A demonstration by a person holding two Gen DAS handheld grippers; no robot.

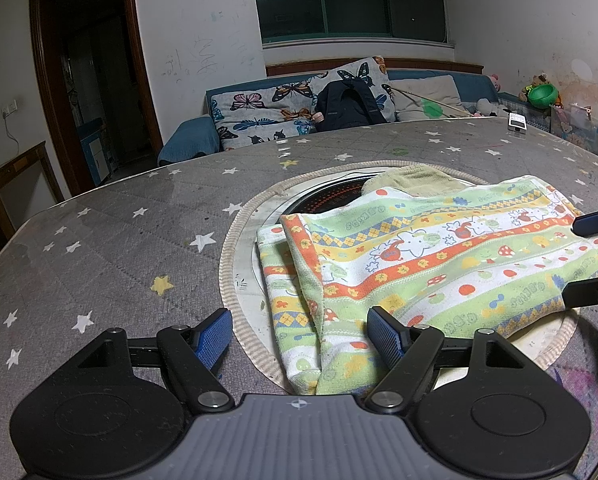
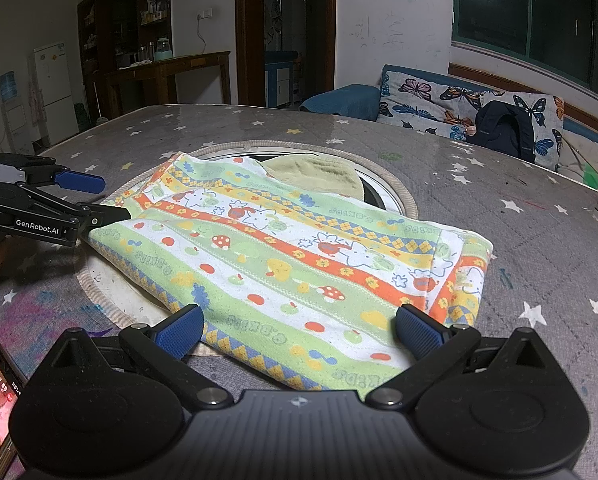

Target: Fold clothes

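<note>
I see a grey star-print table cover [image 1: 111,232] with a round hotplate opening [image 2: 379,196]. The folded patterned towel [image 2: 283,264] lies across that opening. My left gripper [image 1: 300,334] and right gripper [image 2: 299,326] both hover spread apart over its near edge.

Striped cloth [image 2: 283,264], centre frame: bands of pale green, white, yellow and orange, printed with red mushrooms, apples and white cartoon animals. Olive-beige cloth [image 2: 319,174], just above it: plain. Surface [image 1: 111,236]: grey quilting with white and yellow stars. Sofa cover [image 1: 259,114], upper centre: grey with multicoloured butterflies. Hand-held gripper [image 1: 303,334], lower frame: black with blue pads [image 1: 215,334].
</note>
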